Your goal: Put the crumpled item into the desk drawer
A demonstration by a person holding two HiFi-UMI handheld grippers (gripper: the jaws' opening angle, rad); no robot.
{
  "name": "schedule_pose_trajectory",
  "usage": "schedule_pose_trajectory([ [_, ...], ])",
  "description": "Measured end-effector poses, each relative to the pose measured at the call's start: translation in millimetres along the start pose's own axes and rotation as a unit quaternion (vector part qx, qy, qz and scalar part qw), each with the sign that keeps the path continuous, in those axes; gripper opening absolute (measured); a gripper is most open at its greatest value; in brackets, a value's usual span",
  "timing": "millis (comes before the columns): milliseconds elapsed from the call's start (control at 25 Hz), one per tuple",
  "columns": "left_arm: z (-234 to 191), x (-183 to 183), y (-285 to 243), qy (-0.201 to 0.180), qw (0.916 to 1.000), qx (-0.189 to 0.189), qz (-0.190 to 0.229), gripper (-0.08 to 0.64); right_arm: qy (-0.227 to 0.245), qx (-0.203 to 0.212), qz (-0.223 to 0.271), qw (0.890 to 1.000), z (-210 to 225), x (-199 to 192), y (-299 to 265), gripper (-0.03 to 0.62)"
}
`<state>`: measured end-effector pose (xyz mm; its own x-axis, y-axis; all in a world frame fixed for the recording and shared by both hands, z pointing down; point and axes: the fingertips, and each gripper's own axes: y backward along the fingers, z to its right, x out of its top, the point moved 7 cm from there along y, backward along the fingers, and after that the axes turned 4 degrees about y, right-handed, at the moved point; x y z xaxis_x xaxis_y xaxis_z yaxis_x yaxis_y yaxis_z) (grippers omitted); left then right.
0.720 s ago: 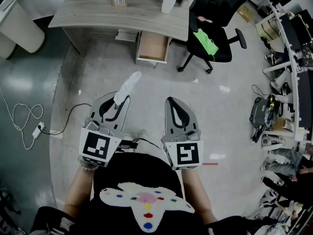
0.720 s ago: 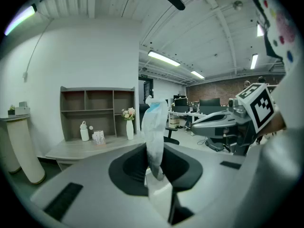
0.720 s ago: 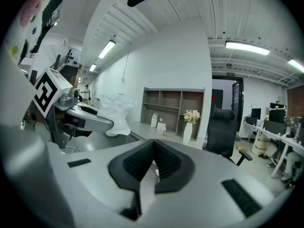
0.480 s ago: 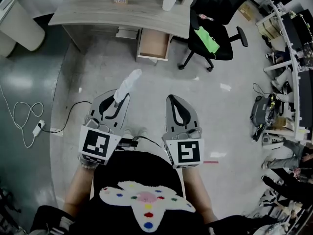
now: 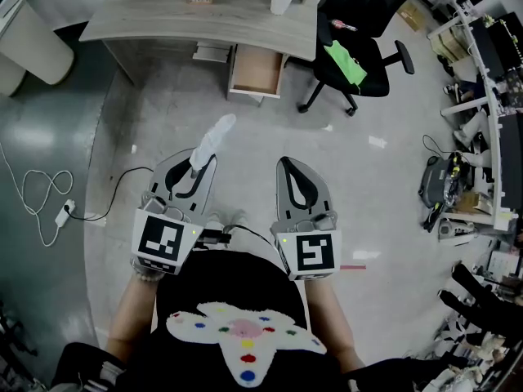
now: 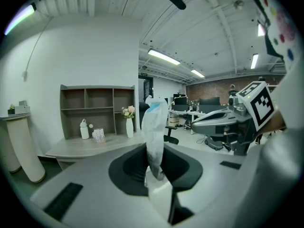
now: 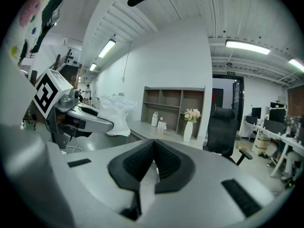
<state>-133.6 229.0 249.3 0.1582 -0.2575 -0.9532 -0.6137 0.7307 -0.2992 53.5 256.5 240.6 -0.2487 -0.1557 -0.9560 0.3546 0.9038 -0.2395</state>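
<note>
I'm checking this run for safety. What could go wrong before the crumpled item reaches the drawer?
The left gripper pinches only the lower end of the crumpled white item, so it may slip out. The open drawer stands far off beside the office chair; the long item may catch its rim. The floor cable may snag a foot.

Grey floor (image 5: 392, 194); blk office chair (image 5: 364, 31)

Head view steeply down — gripper views forward (desk (image 5: 147, 19) shared).
</note>
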Motion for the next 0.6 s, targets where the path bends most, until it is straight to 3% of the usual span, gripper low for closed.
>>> schedule_pose_trajectory([
  [600, -17.6, 1.6, 5.8, -0.001, 0.9998, -0.017, 0.01, 0.066, 0.01, -0.025, 0.002, 1.0, -14.1, 5.8, -5.1, 0.005],
])
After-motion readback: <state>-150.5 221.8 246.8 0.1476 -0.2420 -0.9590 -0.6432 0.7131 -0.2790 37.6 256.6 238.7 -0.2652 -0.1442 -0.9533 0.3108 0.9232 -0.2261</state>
